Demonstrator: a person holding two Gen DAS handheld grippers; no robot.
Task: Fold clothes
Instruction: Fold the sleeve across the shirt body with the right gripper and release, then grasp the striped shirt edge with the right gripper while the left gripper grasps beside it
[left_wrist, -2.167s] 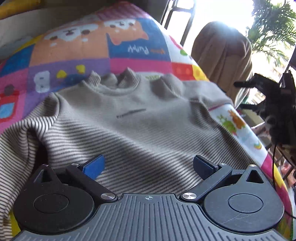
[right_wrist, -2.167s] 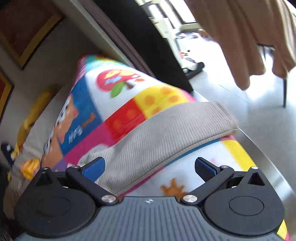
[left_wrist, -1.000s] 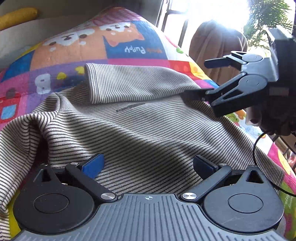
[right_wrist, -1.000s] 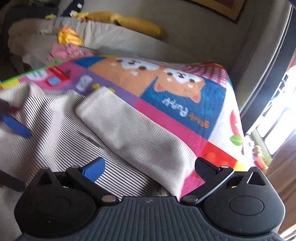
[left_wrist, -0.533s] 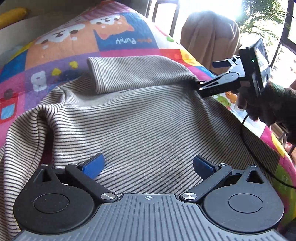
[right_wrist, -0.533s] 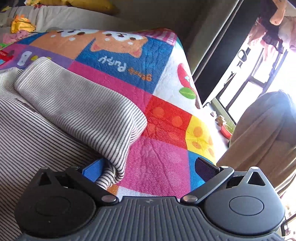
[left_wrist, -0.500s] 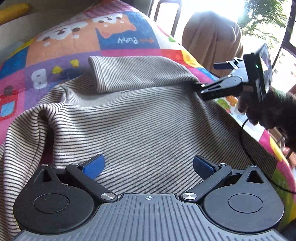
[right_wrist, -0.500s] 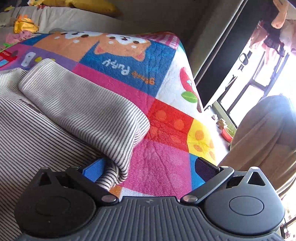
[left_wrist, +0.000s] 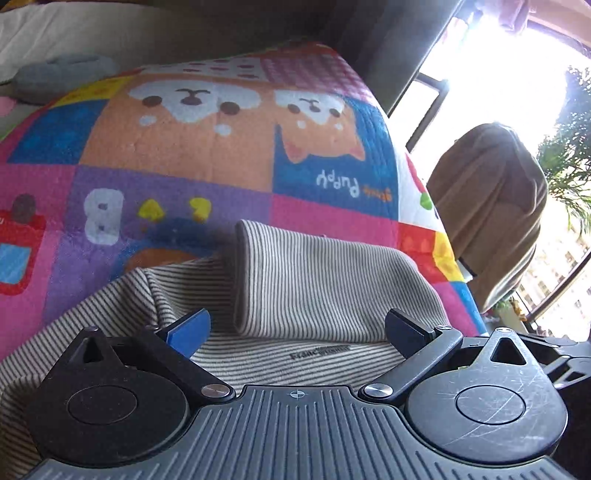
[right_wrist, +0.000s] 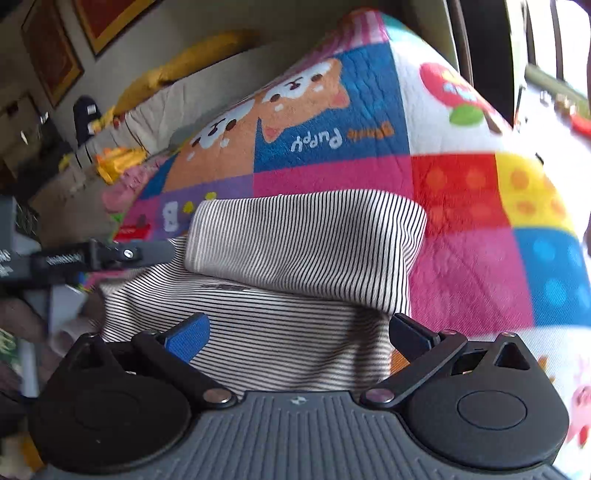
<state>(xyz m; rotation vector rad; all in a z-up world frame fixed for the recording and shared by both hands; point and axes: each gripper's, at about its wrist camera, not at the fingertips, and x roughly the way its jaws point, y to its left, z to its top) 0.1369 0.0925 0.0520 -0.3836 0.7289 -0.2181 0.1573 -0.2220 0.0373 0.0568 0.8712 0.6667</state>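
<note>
A grey-and-white striped sweater (left_wrist: 295, 354) lies on a colourful patchwork blanket (left_wrist: 207, 155). One sleeve (left_wrist: 317, 288) is folded across the chest, its cuff pointing left. My left gripper (left_wrist: 295, 328) hovers open just over the chest near the small logo, with nothing between its fingers. In the right wrist view the same sweater (right_wrist: 266, 332) and folded sleeve (right_wrist: 306, 240) fill the middle. My right gripper (right_wrist: 299, 334) is open above the sweater's body, empty. The left gripper's finger (right_wrist: 110, 254) shows at the left edge there.
A brown cloth draped over a chair (left_wrist: 495, 221) stands beyond the blanket's right edge by the bright window. A grey cushion (left_wrist: 62, 74) and white bedding lie at the back left. Yellow pillows (right_wrist: 184, 70) and clutter sit far left in the right wrist view.
The right gripper carried the sleeve over the chest, let it go and pulled back. The left gripper has moved forward toward the collar and folded sleeve.
</note>
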